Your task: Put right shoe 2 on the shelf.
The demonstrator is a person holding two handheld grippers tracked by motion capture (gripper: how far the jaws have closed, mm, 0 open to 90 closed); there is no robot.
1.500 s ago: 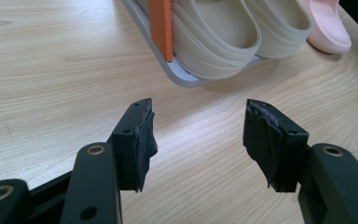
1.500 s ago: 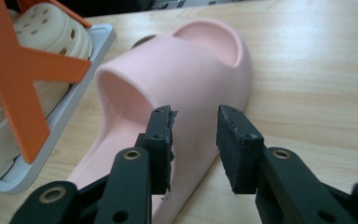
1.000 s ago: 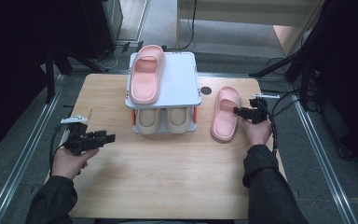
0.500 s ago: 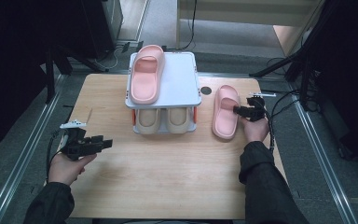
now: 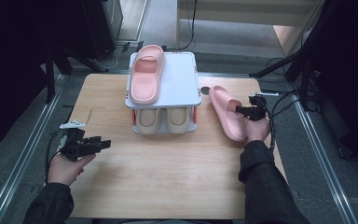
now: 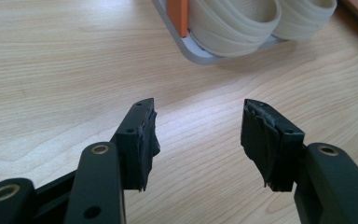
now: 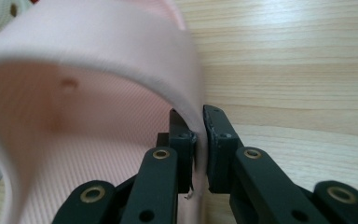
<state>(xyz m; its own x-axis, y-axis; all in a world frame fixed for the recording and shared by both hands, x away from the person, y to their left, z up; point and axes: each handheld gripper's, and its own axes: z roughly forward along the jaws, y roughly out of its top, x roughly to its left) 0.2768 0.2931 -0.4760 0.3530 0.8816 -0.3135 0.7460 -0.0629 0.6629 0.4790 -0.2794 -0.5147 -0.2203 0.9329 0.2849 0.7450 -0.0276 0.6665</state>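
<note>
A pink slipper (image 5: 227,111) lies on the wooden table (image 5: 168,177) to the right of a small white two-level rack (image 5: 181,84). My right gripper (image 5: 240,111) has just been closing and is shut on the slipper's strap (image 7: 121,51); its pads pinch the strap's right side. A second pink slipper (image 5: 145,73) rests on the rack's top shelf, left half. Two beige slippers (image 5: 162,119) sit side by side on the lower shelf, also seen as the beige slippers (image 6: 256,16). My left gripper (image 5: 103,143) hovers open at the table's left, and between the left gripper's (image 6: 198,140) jaws is only bare wood.
Metal rails run along both sides of the table. Dark equipment and stand legs stand beyond the far edge and to the right. A small dark hole (image 5: 205,90) marks the tabletop beside the rack. The right gripper's cable (image 5: 274,121) trails off to the right.
The right gripper's jaws have closed on the pink slipper's strap. The left hand has drifted slightly toward the near left; its jaws stay open.
</note>
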